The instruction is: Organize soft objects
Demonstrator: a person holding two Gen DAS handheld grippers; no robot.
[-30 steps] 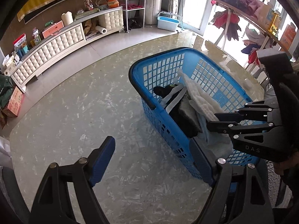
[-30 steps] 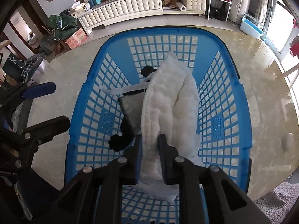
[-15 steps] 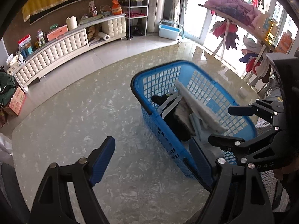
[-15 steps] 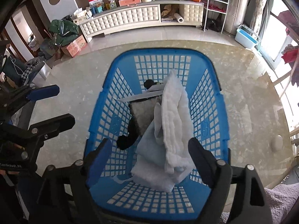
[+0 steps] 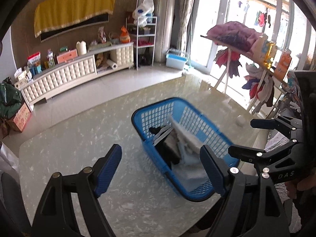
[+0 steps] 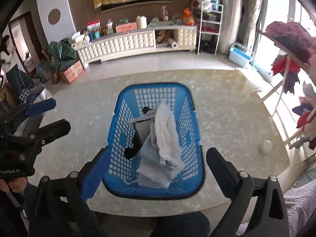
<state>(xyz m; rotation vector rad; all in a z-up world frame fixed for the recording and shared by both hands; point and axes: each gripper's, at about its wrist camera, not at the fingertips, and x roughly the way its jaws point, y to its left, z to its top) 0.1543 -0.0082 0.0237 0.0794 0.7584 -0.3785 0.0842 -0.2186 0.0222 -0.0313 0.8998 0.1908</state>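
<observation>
A blue plastic basket (image 6: 116, 130) stands on the marble table (image 6: 227, 122). In it lie a white quilted cloth (image 6: 166, 134), a pale blue cloth (image 6: 150, 169) and a black and grey item (image 6: 138, 136). My right gripper (image 6: 156, 169) is open and empty, held above the basket's near end. My left gripper (image 5: 160, 171) is open and empty, to the left of the basket (image 5: 158, 108). The white cloth (image 5: 185, 134) shows there too. The right gripper (image 5: 256, 136) appears at the right of the left wrist view.
A small white round object (image 6: 265, 147) lies on the table right of the basket. A clothes rack with garments (image 5: 256, 59) stands at the right. A white cabinet (image 6: 134, 41) runs along the far wall. A purple cloth (image 6: 300, 203) lies at the near right.
My right gripper let go of the white cloth, which now lies in the basket, and opened. Both grippers have drawn up and back from the basket.
</observation>
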